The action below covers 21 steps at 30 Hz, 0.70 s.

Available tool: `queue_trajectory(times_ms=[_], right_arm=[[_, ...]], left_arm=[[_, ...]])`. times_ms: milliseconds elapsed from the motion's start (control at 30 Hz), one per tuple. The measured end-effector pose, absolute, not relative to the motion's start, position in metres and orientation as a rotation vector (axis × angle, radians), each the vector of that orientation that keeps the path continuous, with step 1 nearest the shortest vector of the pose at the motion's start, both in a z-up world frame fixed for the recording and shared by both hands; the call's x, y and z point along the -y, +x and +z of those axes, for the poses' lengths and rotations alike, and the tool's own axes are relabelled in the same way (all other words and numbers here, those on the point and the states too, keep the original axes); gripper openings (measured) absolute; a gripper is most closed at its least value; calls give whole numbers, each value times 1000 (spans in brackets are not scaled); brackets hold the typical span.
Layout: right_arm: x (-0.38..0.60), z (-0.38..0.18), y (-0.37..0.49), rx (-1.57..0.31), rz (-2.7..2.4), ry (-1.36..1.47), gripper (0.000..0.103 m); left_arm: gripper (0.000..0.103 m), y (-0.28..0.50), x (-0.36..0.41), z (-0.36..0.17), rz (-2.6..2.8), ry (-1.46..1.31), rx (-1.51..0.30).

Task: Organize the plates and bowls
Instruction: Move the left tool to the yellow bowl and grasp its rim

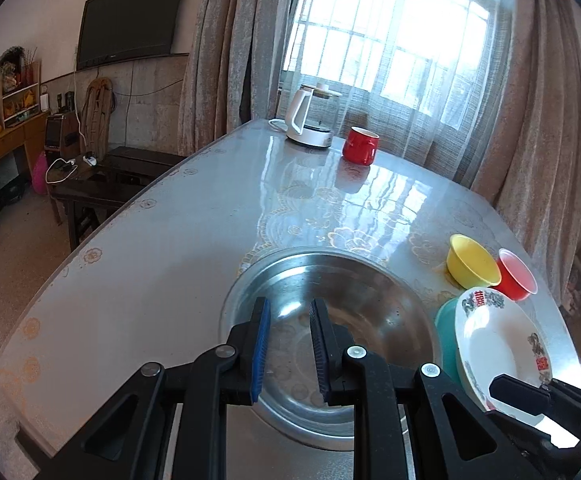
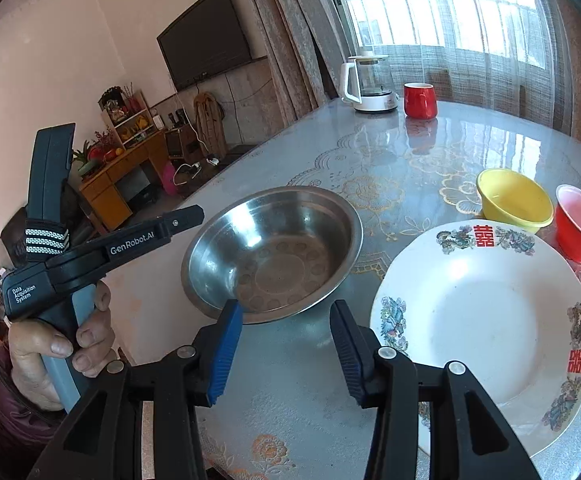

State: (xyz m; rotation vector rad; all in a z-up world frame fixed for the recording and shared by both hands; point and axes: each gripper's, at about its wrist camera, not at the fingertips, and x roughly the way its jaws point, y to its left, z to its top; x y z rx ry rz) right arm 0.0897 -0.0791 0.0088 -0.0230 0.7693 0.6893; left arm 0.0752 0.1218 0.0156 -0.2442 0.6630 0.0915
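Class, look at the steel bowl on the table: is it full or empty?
Empty. The steel bowl sits upright, and its bare bottom with stamped circles shows in both views; nothing lies inside.

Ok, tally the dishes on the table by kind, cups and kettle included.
Bowls: 3, the steel bowl, yellow bowl and teal bowl
Plates: 1, the white plate
Cups: 2, the red plastic cup and red mug
Kettles: 1, the kettle
Total: 7

Steel basin [image 2: 272, 252]: polished metal, reflective. Plate [image 2: 486, 336]: glazed ceramic, glossy. Yellow bowl [image 2: 514, 200] and red cup [image 2: 580, 224]: smooth plastic. Surface [image 2: 370, 168]: glossy patterned covering. Tool pads [image 2: 224, 354]: ribbed blue rubber
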Motion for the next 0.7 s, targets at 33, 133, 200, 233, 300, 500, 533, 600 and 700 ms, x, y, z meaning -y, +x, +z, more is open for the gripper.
queue_trajectory(times_ms=[33,133,200,233,300,500,533,600,700], right_arm=[[83,10,90,-764,688,-7,46],[96,13,90,-748,654,27,46],[106,17,91,-736,614,52,46],[112,19,92,-728,601,72,46],[121,22,95,-723,572,98,46],[148,27,104,-709,508,186,46],[151,26,105,-710,495,197,46],[157,25,109,-712,477,210,46],[168,24,117,-718,440,225,45]], left_arm=[[21,77,-115,17,68,-237,-663],[24,84,-93,18,5,-214,-678],[24,89,-79,19,-30,-199,-697],[24,90,-73,20,-44,-188,-697],[24,91,-59,22,-67,-161,-693],[26,97,-30,19,-126,-114,-723],[26,98,-26,18,-131,-108,-728],[26,102,-21,16,-130,-100,-742],[26,111,-16,13,-127,-102,-763]])
